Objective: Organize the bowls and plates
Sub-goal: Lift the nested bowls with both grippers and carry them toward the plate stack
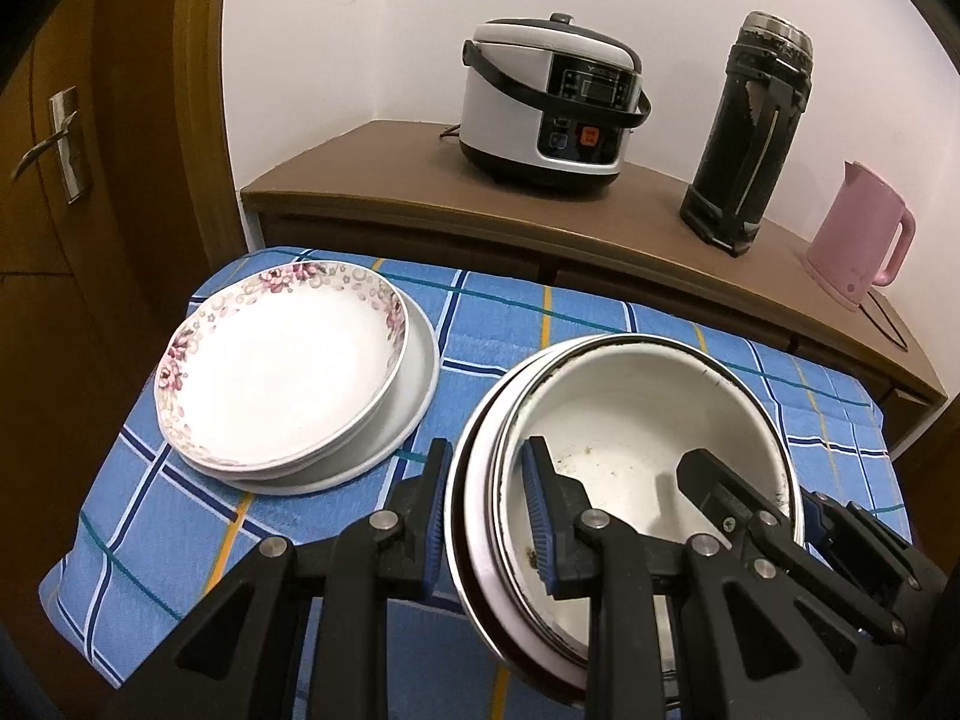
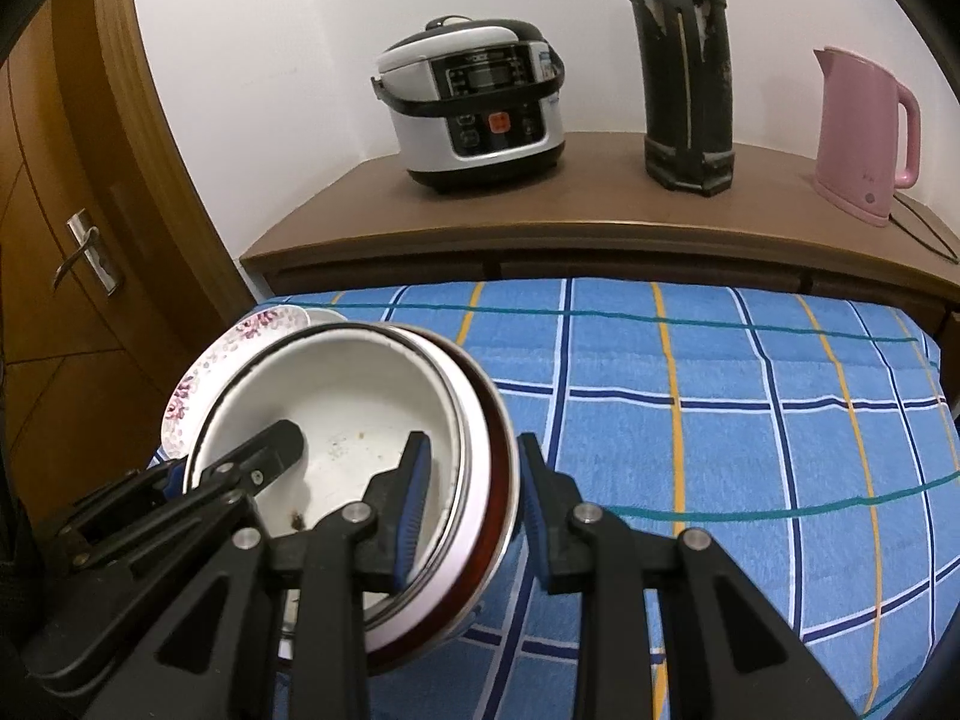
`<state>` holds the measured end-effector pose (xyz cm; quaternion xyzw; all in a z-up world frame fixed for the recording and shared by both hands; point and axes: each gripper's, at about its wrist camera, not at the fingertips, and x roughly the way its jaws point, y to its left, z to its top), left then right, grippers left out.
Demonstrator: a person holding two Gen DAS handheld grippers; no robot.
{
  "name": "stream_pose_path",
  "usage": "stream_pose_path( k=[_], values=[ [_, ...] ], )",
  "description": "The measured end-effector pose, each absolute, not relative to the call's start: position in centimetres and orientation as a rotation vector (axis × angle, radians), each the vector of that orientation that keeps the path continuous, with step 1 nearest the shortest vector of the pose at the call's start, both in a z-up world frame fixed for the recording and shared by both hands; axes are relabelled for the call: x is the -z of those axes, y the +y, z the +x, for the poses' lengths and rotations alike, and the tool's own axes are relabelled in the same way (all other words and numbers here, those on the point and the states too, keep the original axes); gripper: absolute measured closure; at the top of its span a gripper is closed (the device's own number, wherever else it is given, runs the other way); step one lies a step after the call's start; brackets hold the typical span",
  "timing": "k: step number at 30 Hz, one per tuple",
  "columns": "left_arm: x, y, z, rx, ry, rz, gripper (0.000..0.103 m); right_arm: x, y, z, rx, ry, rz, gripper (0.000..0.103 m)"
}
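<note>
We have both tongs on the same stack of nested bowls (image 1: pixel 636 420), one on each side of it. Our left gripper (image 1: pixel 489 516) straddles the stack's left rim, one blue-padded finger outside and the other inside the top bowl; its jaws stand spread around the rims, and we cannot tell whether the pads press on them. Our right gripper (image 2: pixel 468 504) straddles the opposite rim the same way, its inner pad in the bowl and its outer one just beside the outermost wall, and here too we cannot tell if it is clamped or merely set around the edge.

The stack holds a white bowl with small brown specks on its bottom, nested in a white one and a dark reddish one below. It looks tilted in both views. It is over the near part of the blue checked cloth (image 2: pixel 720 420); whether it rests on the cloth is hidden.

To the left of the bowls, apart from them, a flowered plate (image 1: pixel 282 360) lies on top of a plain white plate (image 1: pixel 414 396).

Behind the cloth, a brown cabinet (image 1: pixel 384 168) carries a rice cooker (image 1: pixel 552 102), a black flask (image 1: pixel 750 132) and a pink kettle (image 1: pixel 858 234)
</note>
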<state>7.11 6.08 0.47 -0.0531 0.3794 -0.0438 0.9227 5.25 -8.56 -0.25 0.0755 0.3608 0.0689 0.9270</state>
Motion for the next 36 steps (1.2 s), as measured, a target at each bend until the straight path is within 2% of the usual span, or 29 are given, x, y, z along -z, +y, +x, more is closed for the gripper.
stream_pose_path(
  k=[36],
  values=[
    [-0.3,13.8,4.2,-0.042,0.776,-0.159,0.076,0.5,-0.6,4.3,-0.273,0.755,0.099,0.074]
  ],
)
